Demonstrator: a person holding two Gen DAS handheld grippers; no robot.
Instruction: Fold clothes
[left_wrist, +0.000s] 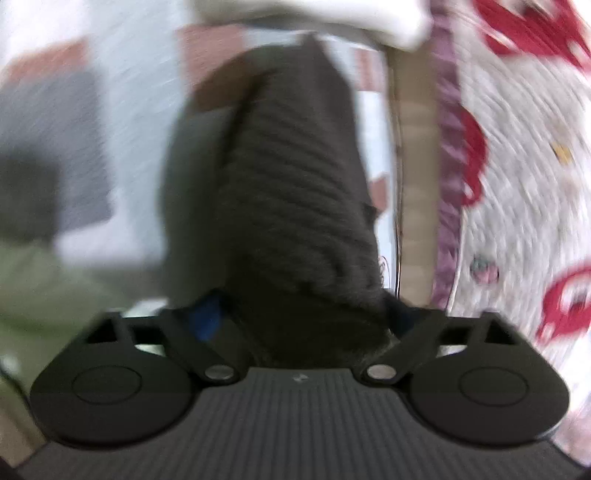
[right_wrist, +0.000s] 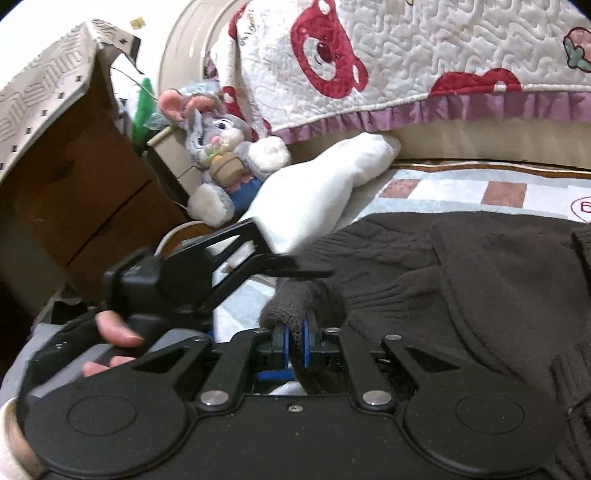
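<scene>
a fold of the brown sweater (right_wrist: 461, 266) is pinched in the right gripper (right_wrist: 293, 341) at 6 o'clock; its ribbed knit is clamped by the left gripper (left_wrist: 299, 325) too.

a dark brown knitted sweater (right_wrist: 461, 266) lies spread on the pale checked mat (right_wrist: 443, 192).

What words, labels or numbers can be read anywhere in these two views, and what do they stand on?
None reads in full.
quilt: small script beside a red bear, too small to read.
rug: red oval mark, cut off at the picture's edge, unreadable.
Left wrist view: too blurred for any text.
</scene>
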